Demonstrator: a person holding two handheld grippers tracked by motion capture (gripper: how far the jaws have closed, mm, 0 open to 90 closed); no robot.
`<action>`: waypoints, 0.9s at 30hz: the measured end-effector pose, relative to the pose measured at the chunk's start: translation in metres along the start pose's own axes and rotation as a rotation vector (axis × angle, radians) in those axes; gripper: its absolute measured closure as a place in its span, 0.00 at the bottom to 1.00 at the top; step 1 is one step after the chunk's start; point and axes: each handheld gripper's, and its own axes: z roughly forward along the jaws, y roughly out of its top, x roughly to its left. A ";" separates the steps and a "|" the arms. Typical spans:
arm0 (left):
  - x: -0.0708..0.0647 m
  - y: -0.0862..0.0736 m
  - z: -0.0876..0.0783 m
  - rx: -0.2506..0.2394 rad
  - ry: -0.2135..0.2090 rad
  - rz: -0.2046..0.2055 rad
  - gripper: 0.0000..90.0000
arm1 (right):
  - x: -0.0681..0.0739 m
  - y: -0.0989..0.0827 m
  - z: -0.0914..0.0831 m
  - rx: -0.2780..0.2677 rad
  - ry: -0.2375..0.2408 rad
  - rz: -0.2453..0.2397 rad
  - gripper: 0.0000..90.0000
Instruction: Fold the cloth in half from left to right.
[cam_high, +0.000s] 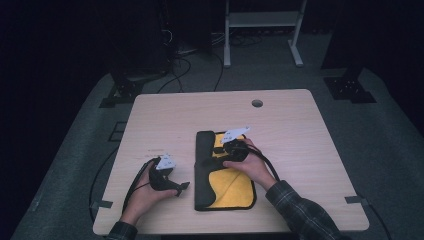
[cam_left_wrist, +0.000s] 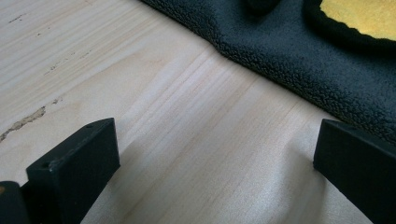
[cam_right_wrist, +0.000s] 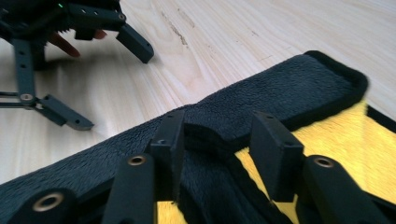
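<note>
Pale wood-grain surface (cam_high: 300, 150) with rounded corners and a round hole (cam_high: 257, 103) near its far edge, standing on grey carpet (cam_high: 395, 150) in a dark room; cables (cam_high: 195, 65) and a white metal frame (cam_high: 262, 30) lie beyond the far edge. A fleecy cloth (cam_high: 227, 187), black on one face and yellow on the other with black piping, lies folded near the middle of the near edge, one black strip turned over along its left side. My right gripper (cam_right_wrist: 219, 140) sits on the cloth's far half, its fingers (cam_right_wrist: 275, 154) partly closed on a raised fold of the black fleece. My left gripper (cam_left_wrist: 210, 163) rests toward the near-left corner, just beside the cloth's left edge, fingers (cam_left_wrist: 74, 163) spread wide over bare wood and holding nothing. The far half of the surface and its right side lie open.
</note>
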 end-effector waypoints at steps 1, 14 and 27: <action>0.000 0.000 0.000 0.000 0.000 -0.001 0.00 | 0.001 0.000 0.003 0.004 0.006 -0.001 0.59; 0.000 0.000 0.000 0.000 0.000 -0.002 0.00 | 0.013 -0.005 0.041 0.087 -0.003 -0.054 0.54; 0.000 0.000 0.000 -0.001 0.002 -0.004 0.00 | 0.000 -0.002 0.028 0.047 -0.009 0.014 0.91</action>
